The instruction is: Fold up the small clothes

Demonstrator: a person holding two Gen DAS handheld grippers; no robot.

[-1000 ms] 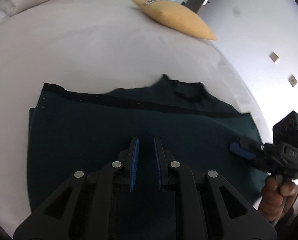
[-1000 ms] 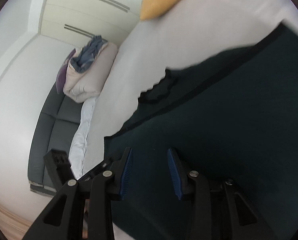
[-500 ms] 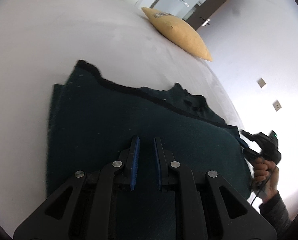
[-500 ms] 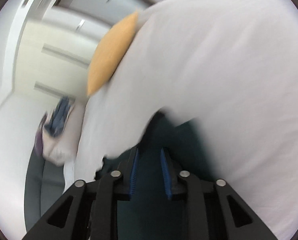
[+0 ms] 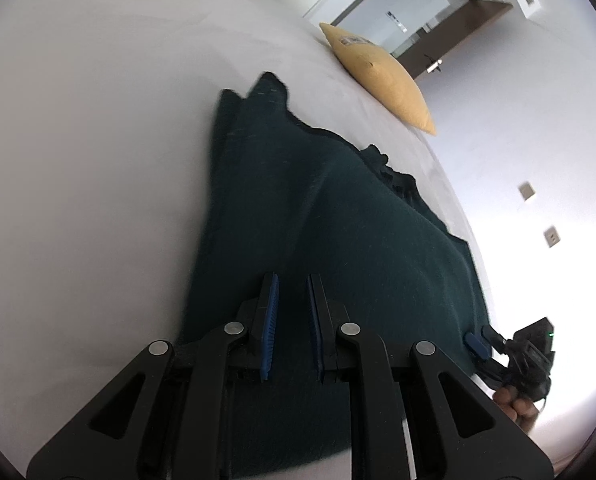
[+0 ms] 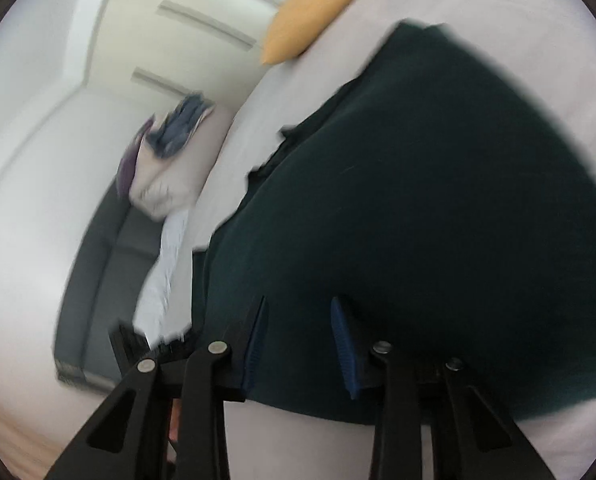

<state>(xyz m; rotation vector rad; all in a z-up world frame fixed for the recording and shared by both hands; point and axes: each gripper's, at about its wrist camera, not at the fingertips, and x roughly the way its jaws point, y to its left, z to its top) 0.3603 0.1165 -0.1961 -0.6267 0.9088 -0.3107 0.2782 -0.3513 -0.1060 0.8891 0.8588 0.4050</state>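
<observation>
Big white bed [image 5: 78,160], dark green sweater [image 5: 358,240] spread on it, now bunched narrower than a second ago. Yellow pillow [image 5: 382,76] at far edge, looks nearer than before. Left gripper [image 5: 292,320] over sweater's near part, fingers narrowly apart, nothing visibly pinched. Right gripper [image 6: 298,344] at hem, fingers opening. Right view blurry; can't tell if cloth is caught.
</observation>
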